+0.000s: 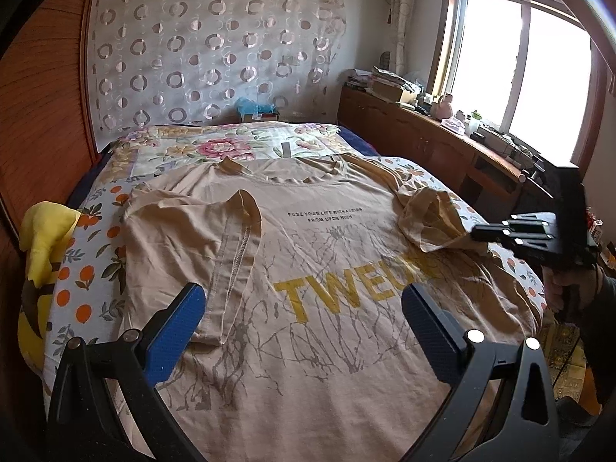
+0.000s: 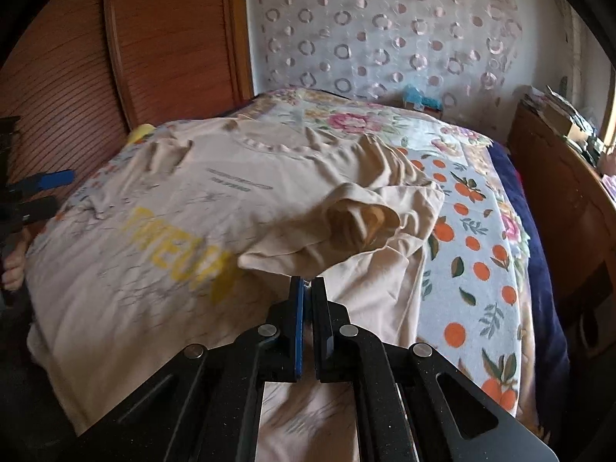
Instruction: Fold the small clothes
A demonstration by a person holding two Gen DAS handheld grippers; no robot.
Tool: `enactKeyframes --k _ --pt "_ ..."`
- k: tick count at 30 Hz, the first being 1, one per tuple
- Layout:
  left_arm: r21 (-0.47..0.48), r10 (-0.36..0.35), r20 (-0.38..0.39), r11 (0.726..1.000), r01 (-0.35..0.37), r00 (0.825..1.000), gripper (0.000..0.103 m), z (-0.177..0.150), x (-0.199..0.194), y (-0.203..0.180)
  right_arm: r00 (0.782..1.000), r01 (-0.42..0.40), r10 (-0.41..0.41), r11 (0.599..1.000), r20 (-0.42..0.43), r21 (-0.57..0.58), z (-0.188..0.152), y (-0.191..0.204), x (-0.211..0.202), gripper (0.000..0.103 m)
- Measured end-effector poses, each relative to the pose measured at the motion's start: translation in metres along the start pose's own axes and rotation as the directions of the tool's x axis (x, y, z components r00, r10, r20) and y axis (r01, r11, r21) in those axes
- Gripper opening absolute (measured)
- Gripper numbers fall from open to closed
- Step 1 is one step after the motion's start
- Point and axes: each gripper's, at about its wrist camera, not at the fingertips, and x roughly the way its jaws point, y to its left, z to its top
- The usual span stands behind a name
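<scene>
A beige T-shirt lies face up on the bed, spread over a bedspread printed with oranges and flowers, its collar towards the headboard wall at twelve o'clock. Yellow letters run across the chest, with a small line of dark print above them and grey branch-like lines around.

In the left wrist view the left tongs hover over the lower front of the shirt with their blue-padded fingers wide apart, nothing between them. The shirt's sleeve at ten o'clock is folded in over the body, its stitched hem showing. The other sleeve, at two o'clock in that view, is lifted and bunched.

The right tongs are clenched on the edge of that bunched sleeve, the fabric rising just ahead of the fingertips in the right wrist view. A hand grips the handle of the right tongs at three o'clock in the left view.

A yellow cloth lies at the bed's edge at nine o'clock. A wooden cabinet with clutter on top stands under the window at two o'clock.
</scene>
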Motion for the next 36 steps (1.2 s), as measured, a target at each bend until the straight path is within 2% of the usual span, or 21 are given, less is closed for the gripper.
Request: enactKeyframes --k 5,9,12,13,17,22,28,32,36 --pt "0.016 -0.008 -0.008 1.000 0.008 1.000 0.102 0.004 0.005 -0.004 0.999 -0.044 0.044 0.999 -0.021 0.013 -0.019 0.009 -0.003 0.005" --pt "0.037 -0.021 -0.011 0.999 0.022 1.000 0.101 0.012 0.012 -0.011 1.000 -0.007 0.008 0.999 -0.022 0.041 -0.026 -0.005 -0.006 0.024" --pt "0.057 -0.053 -0.021 0.997 0.054 0.998 0.096 0.020 0.022 -0.021 0.999 0.053 -0.053 0.996 -0.010 0.066 -0.028 -0.011 -0.012 0.041" --pt "0.065 -0.064 -0.026 0.996 0.065 0.998 0.093 0.024 0.026 -0.024 0.998 0.067 -0.067 0.995 -0.003 0.075 -0.030 -0.016 -0.014 0.044" --pt "0.099 -0.097 -0.057 0.990 0.103 0.994 0.078 0.036 0.045 -0.043 0.988 0.157 -0.157 0.980 -0.013 0.123 -0.041 -0.029 -0.015 0.045" --pt "0.148 -0.123 -0.085 0.980 0.135 0.989 0.067 0.046 0.065 -0.067 0.983 0.181 -0.181 0.969 -0.014 0.168 -0.058 -0.036 -0.016 0.045" --pt "0.176 -0.158 -0.146 0.967 0.183 0.977 0.050 0.054 0.098 -0.094 0.953 0.302 -0.293 0.931 -0.074 0.204 -0.062 -0.049 -0.012 0.045" --pt "0.189 -0.169 -0.182 0.961 0.204 0.969 0.043 0.061 0.121 -0.110 0.958 0.285 -0.277 0.934 -0.066 0.217 -0.062 -0.050 -0.013 0.045" --pt "0.199 -0.185 -0.206 0.954 0.226 0.961 0.042 0.067 0.138 -0.127 0.961 0.276 -0.274 0.933 -0.041 0.230 -0.067 -0.053 -0.012 0.045"
